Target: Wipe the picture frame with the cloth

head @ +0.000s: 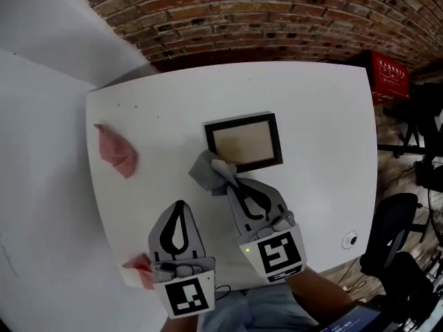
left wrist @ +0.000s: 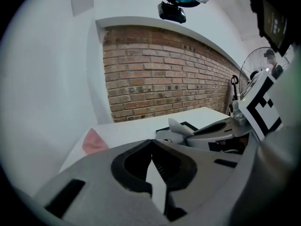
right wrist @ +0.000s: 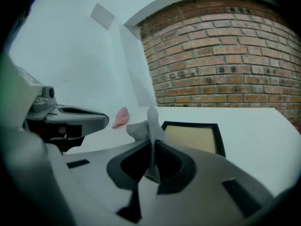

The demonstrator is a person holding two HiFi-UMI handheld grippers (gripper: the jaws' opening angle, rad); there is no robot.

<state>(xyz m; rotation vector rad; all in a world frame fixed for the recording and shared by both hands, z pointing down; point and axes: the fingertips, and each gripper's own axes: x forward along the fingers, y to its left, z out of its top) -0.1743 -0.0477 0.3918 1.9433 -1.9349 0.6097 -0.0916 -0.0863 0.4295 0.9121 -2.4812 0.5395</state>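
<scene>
A black picture frame (head: pixel 243 142) with a tan centre lies flat on the white table (head: pixel 318 116); the right gripper view shows the frame (right wrist: pixel 193 135) just past the jaws. My right gripper (head: pixel 233 178) is shut on a grey cloth (head: pixel 206 171), whose bunched end rests at the frame's near left corner. The cloth (right wrist: pixel 146 126) stands up between the jaws. My left gripper (head: pixel 180 204) is shut and holds nothing, hovering near the table's front edge, left of the right gripper. From the left gripper view the closed tips (left wrist: pixel 151 140) point toward the brick wall.
A pink cloth (head: pixel 115 151) lies at the table's left side, and another pink cloth (head: pixel 140 268) sits at the front left corner beside my left gripper. A brick wall (head: pixel 277 19) runs behind the table. Black chairs (head: pixel 394 247) and a red crate (head: pixel 390 75) stand to the right.
</scene>
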